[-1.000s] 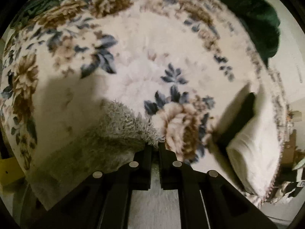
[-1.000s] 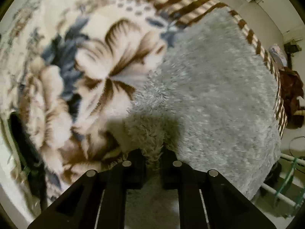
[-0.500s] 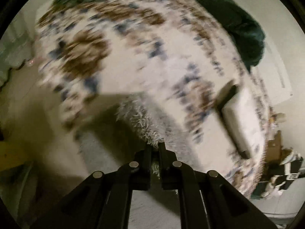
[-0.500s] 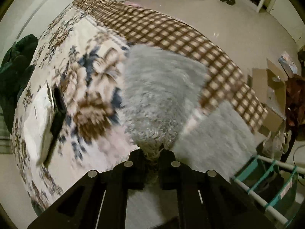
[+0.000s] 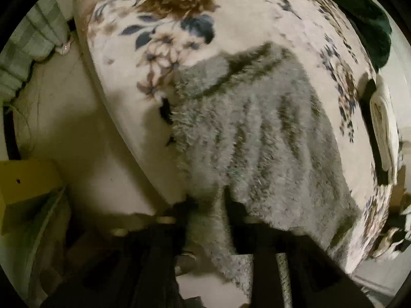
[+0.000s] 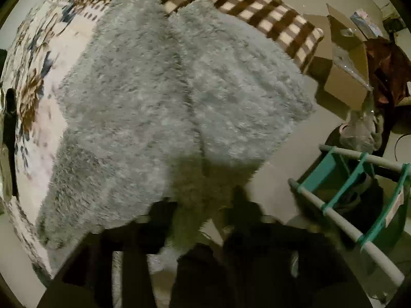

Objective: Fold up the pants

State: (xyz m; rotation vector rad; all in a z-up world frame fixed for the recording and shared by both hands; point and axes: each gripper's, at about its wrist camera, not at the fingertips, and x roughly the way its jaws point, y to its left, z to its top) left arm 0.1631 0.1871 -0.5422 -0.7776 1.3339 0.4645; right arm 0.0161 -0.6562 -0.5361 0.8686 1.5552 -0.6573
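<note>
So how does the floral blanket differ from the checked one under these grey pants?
The floral blanket is cream with brown and blue flowers; the checked blanket is brown and cream squares. The floral one lies under the near part of the grey fuzzy pants; the checked one lies at their far end. Both are spread on the same bed.

A floral blanket (image 5: 179, 25) in cream with brown and blue blooms covers the bed. At the bed's far edge in the right wrist view, a brown-and-cream checked blanket (image 6: 269, 10) hangs over the side. A dark green cloth (image 5: 372, 25) lies bunched at the bed's far right corner in the left wrist view, and a folded white cloth (image 5: 385, 123) sits near the right edge. On the pale floor (image 6: 282, 179) stand an opened cardboard box (image 6: 344, 77) and a teal rack with white rails (image 6: 359, 205). A yellow box (image 5: 25, 182) sits on the floor left of the bed.
</note>
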